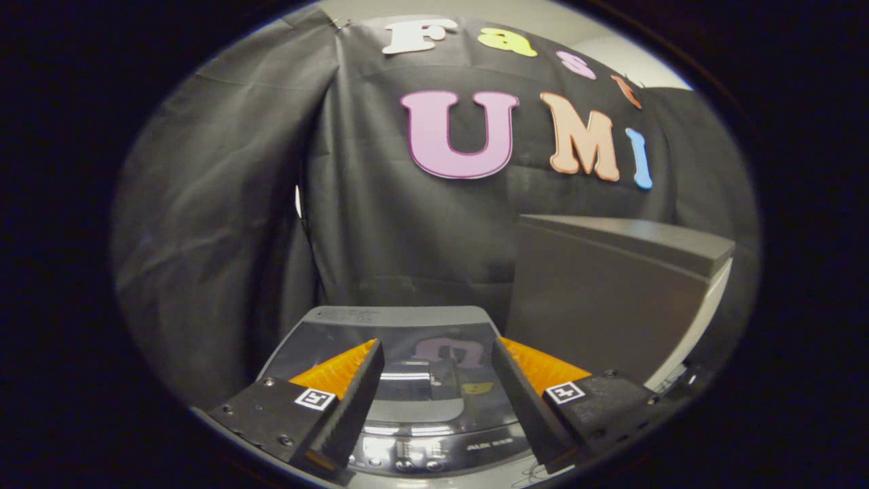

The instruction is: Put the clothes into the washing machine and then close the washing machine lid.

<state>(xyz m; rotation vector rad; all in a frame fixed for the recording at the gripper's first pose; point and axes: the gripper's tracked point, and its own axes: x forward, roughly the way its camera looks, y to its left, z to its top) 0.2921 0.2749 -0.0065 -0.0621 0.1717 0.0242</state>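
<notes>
Gripper view: tool (434, 401) spread and empty above the grey washing machine with glossy dark glass lid (434, 380), which lies flat between the fingers at 6 o'clock. Grey box-shaped cabinet (604, 292) stands at 3 o'clock. Risk: with the lid apparently down, clothes cannot be loaded.

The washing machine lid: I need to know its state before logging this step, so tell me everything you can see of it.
The washing machine lid looks like dark, glossy glass in a grey frame, mirroring the booth behind. It lies flat and appears closed over the tub, below and between the gripper fingers, which are spread apart and hold nothing. A control strip with small buttons runs along its near edge. A grey box stands beside it. Whether the fingers touch the lid cannot be told.
</notes>
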